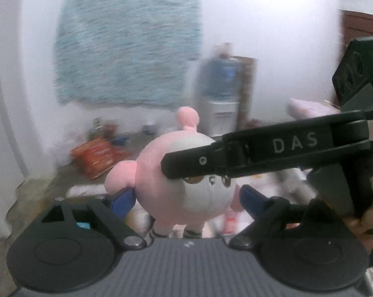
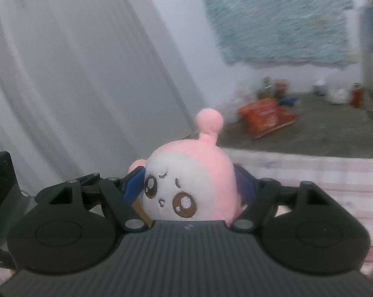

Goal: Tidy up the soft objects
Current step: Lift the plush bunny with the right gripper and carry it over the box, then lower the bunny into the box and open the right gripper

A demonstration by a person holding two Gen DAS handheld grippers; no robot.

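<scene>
Against a white wall hung with a shaggy teal rectangular cloth (image 1: 129,47), I have both handheld tongs raised over a pale checked sheet (image 2: 310,173), meeting on one toy.

The right gripper (image 2: 189,177) is clamped on the round pink-and-white plush toy with embroidered brown eyes (image 2: 199,173). Its blue pads (image 2: 133,185) press against the toy's two flanks, and the body sits deep in the jaws, face towards the camera. The toy hangs in the air, clear of the sheet.

The left gripper (image 1: 186,198) stands wide around the same toy. Its blue pads (image 1: 122,201) lie just beside the sides, and I see no dent under them, so I judge it to be letting the toy sit free.

I read the plush as light, squashy and springy, not fragile and not slippery. The fleece should give under the pads and hold well. The broad middle of the body looks like the place to grip. The small pink side nub (image 1: 119,180) and the pink bobble on its thin stalk (image 2: 209,118) would likely bend and let the toy swing.
</scene>
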